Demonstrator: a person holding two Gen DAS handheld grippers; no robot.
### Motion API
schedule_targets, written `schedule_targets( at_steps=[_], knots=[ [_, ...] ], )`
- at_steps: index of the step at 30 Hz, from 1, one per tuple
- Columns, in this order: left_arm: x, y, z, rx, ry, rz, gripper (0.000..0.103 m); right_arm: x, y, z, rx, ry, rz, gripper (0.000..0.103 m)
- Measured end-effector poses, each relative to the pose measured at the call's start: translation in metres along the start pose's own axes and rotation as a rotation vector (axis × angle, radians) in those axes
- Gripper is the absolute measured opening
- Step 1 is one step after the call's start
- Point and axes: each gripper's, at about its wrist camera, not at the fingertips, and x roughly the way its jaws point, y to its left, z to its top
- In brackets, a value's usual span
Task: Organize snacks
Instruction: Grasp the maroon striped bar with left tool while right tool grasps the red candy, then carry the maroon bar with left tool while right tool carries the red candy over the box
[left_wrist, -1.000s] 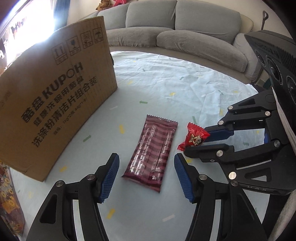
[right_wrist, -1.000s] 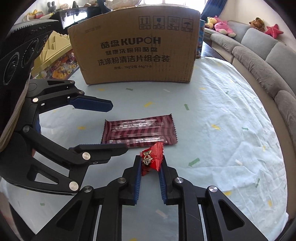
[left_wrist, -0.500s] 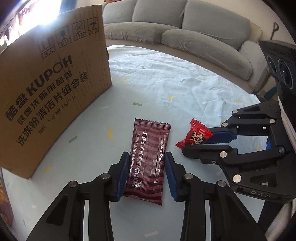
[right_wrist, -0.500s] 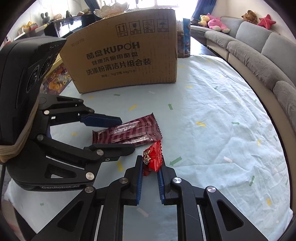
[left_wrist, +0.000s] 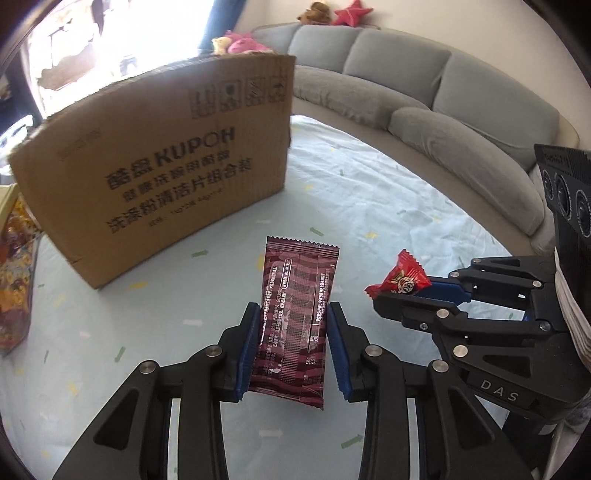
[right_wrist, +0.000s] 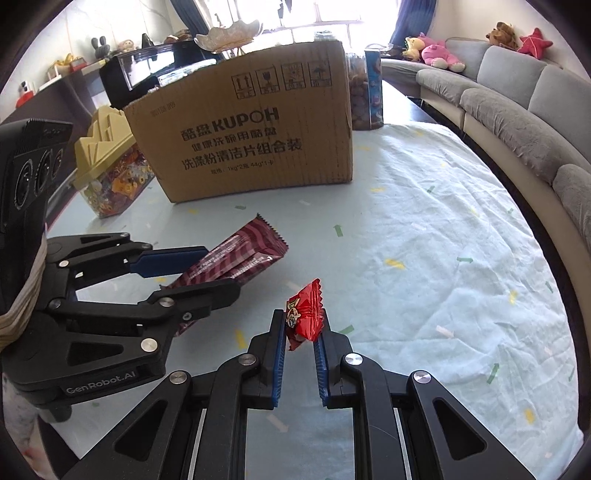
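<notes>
My left gripper (left_wrist: 291, 314) is shut on a long maroon striped snack packet (left_wrist: 295, 306) and holds it above the table, its far end tilted up. The packet also shows in the right wrist view (right_wrist: 236, 258), between the left gripper's fingers (right_wrist: 170, 260). My right gripper (right_wrist: 301, 325) is shut on a small red candy packet (right_wrist: 304, 314), also lifted off the table. The candy (left_wrist: 400, 278) shows at the right in the left wrist view. A brown cardboard box (left_wrist: 155, 162) (right_wrist: 255, 136) stands ahead of both grippers.
The table wears a pale blue cloth (right_wrist: 424, 258). A clear tub of sweets with a yellow lid (right_wrist: 107, 162) stands left of the box, a tall snack jar (right_wrist: 365, 92) behind it. A grey sofa (left_wrist: 424, 107) curves round the far and right sides.
My left gripper closed on the maroon packet and lifted it off the cloth. Both grippers rose and moved nearer the box. The right gripper kept hold of the red candy.
</notes>
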Motion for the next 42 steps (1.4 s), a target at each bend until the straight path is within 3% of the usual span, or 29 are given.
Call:
schedule_targets(
  at_steps=[13,23,30,42],
  knots=[
    [-0.073,0.016,0.022,-0.144,-0.209,0.131,0.036,-0.039,0.016,0.044,-0.061,-0.149,0.052,0.016],
    [-0.116,0.031,0.047,-0.179,-0.340,0.243,0.036,-0.062,0.030,0.093,-0.102,-0.261,0.072,0.016],
    [-0.130,0.047,0.071,-0.196,-0.391,0.279,0.036,-0.073,0.036,0.128,-0.127,-0.314,0.081,0.016],
    [-0.122,0.079,0.109,-0.244,-0.396,0.289,0.036,-0.065,0.042,0.178,-0.152,-0.330,0.066,0.016]
  ],
)
